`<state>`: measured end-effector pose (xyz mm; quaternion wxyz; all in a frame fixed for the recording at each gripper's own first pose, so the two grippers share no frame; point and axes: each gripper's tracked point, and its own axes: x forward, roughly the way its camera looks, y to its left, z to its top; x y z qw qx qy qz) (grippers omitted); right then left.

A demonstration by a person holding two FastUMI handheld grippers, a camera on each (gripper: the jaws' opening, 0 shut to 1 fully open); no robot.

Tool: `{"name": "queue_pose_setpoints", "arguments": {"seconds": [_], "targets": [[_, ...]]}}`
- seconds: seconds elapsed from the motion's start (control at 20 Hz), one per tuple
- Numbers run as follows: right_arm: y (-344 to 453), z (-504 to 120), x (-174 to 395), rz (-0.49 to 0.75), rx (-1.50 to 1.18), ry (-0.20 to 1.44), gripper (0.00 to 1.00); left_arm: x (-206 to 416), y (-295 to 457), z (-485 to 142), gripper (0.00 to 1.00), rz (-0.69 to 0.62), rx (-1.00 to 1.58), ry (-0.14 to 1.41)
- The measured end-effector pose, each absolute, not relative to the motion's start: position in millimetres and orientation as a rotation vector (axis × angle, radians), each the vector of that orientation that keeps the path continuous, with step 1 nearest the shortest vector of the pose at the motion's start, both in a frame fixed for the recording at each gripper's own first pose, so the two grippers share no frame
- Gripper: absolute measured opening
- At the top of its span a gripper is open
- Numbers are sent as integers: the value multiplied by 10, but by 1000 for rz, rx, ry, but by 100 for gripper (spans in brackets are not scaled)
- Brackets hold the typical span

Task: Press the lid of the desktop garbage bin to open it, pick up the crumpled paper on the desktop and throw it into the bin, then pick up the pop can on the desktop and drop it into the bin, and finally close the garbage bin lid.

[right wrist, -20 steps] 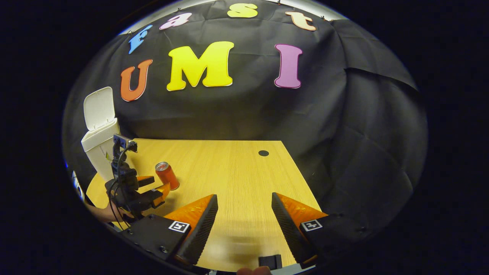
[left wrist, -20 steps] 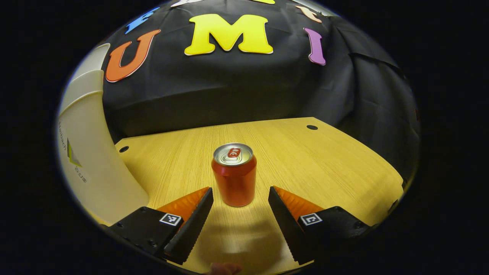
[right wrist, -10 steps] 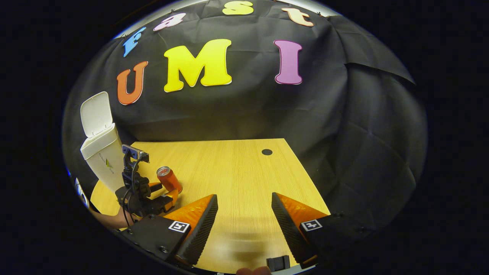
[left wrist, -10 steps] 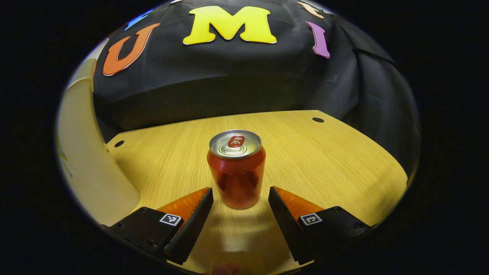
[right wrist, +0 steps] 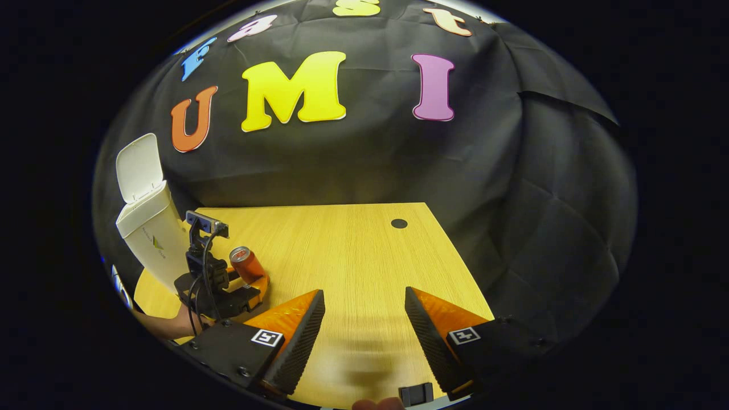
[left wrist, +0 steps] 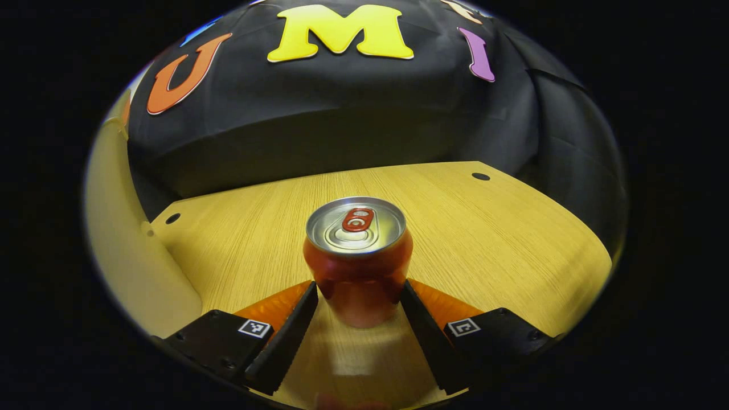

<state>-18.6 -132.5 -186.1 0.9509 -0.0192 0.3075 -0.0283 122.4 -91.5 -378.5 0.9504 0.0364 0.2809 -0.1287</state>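
pop can (left wrist: 357,259): 1 | garbage bin (right wrist: 149,228): 1 | table (right wrist: 364,262): 1 | claws: 2

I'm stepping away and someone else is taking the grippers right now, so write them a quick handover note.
Left gripper: open, fingers either side of the upright pop can, not yet closed on it.
Right gripper: open, empty, over the desk.
Bin: at the desk's far left, lid up.
Done: lid opened; no crumpled paper on the desk, presumably binned.
Left: grip the can, drop it in, close the lid.
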Motion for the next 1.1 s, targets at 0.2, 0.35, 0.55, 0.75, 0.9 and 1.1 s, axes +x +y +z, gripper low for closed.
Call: {"name": "queue_pose_setpoints", "arguments": {"seconds": [0.2,0.35,0.55,0.75,0.9,1.1], "targets": [[-1312,-1844,-189,-58,-42,624,89,1243,-942,-3812,93,-282,77,587],[-1307,-1817,-209,-58,-46,615,89,1209,-944,-3759,92,-285,63,594],[-1279,-1755,-239,-55,-35,596,90,1167,-895,-3378,86,-275,28,544],[-1106,-1646,-252,-19,-8,562,90,1186,-774,-2617,85,-244,-27,455],[-949,-1559,-241,12,14,530,90,1219,-563,-1980,85,-190,-13,373],[-618,-1413,-244,98,-5,479,89,1267,-165,-1213,85,-105,-17,270]]}}
